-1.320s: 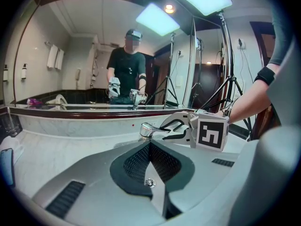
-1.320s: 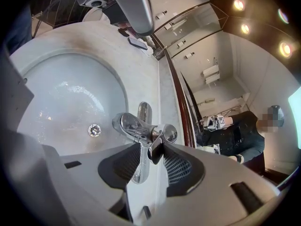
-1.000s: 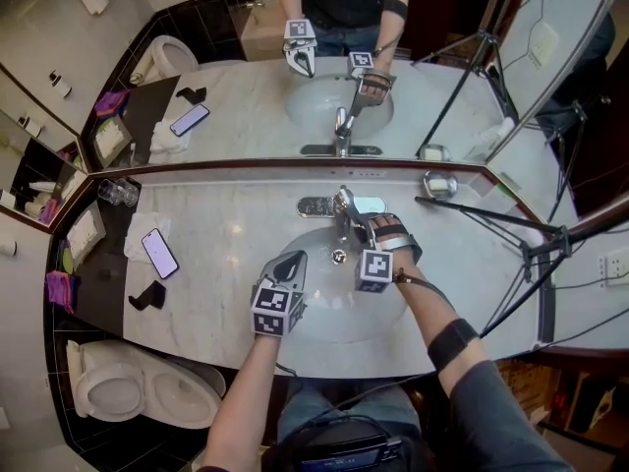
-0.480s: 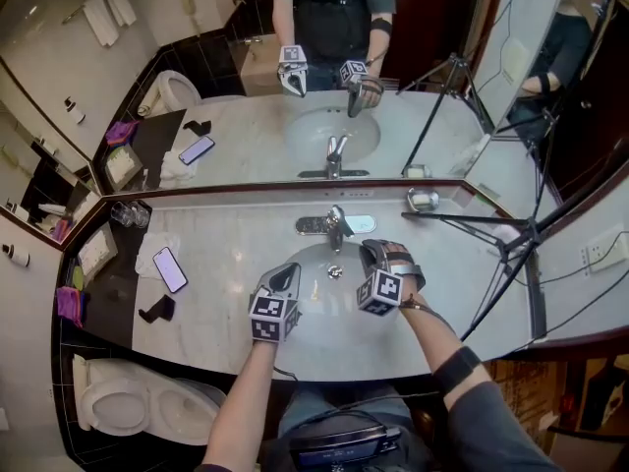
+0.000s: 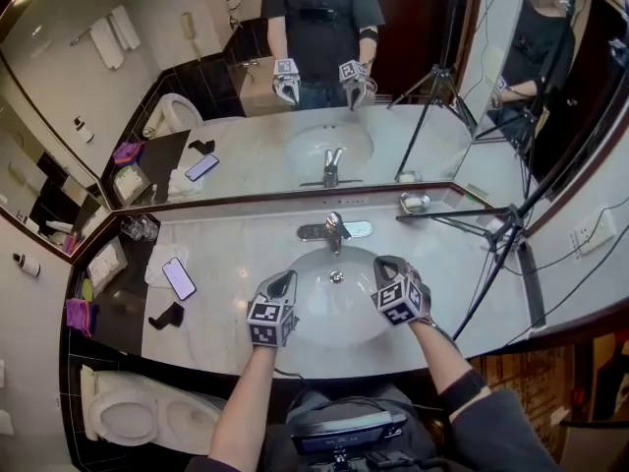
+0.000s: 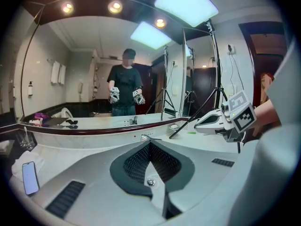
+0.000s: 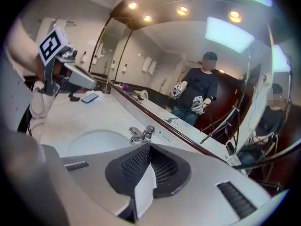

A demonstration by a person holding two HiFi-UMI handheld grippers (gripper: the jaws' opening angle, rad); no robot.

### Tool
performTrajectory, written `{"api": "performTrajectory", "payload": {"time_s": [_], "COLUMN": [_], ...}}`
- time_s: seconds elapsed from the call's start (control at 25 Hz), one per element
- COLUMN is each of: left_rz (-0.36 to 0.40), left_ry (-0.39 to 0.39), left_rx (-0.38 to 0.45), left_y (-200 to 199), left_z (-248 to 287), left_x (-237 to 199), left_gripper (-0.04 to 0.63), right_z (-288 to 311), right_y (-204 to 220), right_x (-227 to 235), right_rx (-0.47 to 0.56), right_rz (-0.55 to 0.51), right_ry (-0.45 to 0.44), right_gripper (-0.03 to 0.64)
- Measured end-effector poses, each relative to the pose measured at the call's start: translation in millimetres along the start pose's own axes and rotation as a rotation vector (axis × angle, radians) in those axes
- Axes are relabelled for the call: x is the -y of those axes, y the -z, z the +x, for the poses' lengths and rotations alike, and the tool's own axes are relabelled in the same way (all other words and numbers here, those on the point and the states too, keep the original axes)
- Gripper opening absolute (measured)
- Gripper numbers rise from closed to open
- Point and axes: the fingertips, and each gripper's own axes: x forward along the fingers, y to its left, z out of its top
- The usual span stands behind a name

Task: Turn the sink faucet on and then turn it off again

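Now then, hovering over the white oval sink basin (image 5: 329, 313) with both claws, clear of the tap. Over on the bowl's left edge: left gripper (image 5: 284, 281), shut tip to tip, gripping nothing, pointing up toward the mirror. Over on the right edge: right gripper (image 5: 385, 264), just been closing and now pinched together as well, nothing caught between the dark ribbed pads (image 7: 135, 164). Looking along it, straight at the chrome single-lever faucet (image 7: 141, 134), standing at the back of the basin on the pale marble counter (image 5: 236, 249), just below the big wall mirror (image 5: 236, 155), apart from both grippers. Can't tell from here about water at the spout. Round metal drain (image 5: 337, 277) sitting between the two claws, a little beyond the tips. Off to the left on the marble: dark smartphone (image 5: 179, 278) lying flat, small black object (image 5: 167, 315) nearer the front edge, clear glass tumbler (image 5: 140, 227) at the back corner. Right of the tap, small shiny metal dish (image 5: 414, 203), and past it black tripod legs (image 5: 511, 226) reaching across the counter's right end.
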Motion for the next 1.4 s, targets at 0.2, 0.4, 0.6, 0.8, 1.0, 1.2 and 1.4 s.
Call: {"api": "performTrajectory", "payload": {"time_s": [0.2, 0.4, 0.6, 0.8, 1.0, 1.2, 1.4], "left_rz": [-0.016, -0.034, -0.032, -0.026, -0.037, -0.023, -0.018], "left_ry": [0.009, 0.016, 0.021, 0.016, 0.013, 0.01, 0.013], "left_rx": [0.002, 0.011, 0.009, -0.015, -0.007, -0.002, -0.005], "left_y": [5, 9, 15, 21, 20, 18, 14], "left_z": [-15, -24, -31, -32, -32, -30, -21], "left_x": [5, 6, 6, 6, 7, 8, 11], "left_gripper": [0.0, 0.0, 0.0, 0.0, 0.0, 0.0, 0.0], "right_z": [-32, -46, -54, -59, -58, -54, -46], "right_y": [11, 37, 58, 64, 74, 74, 62], "right_x": [3, 7, 9, 12, 6, 5, 6], "right_rx": [0.037, 0.06, 0.062, 0.064, 0.04, 0.029, -0.016], "right_rz": [0.261, 0.42, 0.475, 0.489, 0.47, 0.412, 0.237], "right_ry": [-0.007, -0.003, 0.008, 0.015, 0.01, 0.009, 0.036], "right_gripper": [0.017, 0.017, 0.017, 0.017, 0.017, 0.018, 0.02]}}
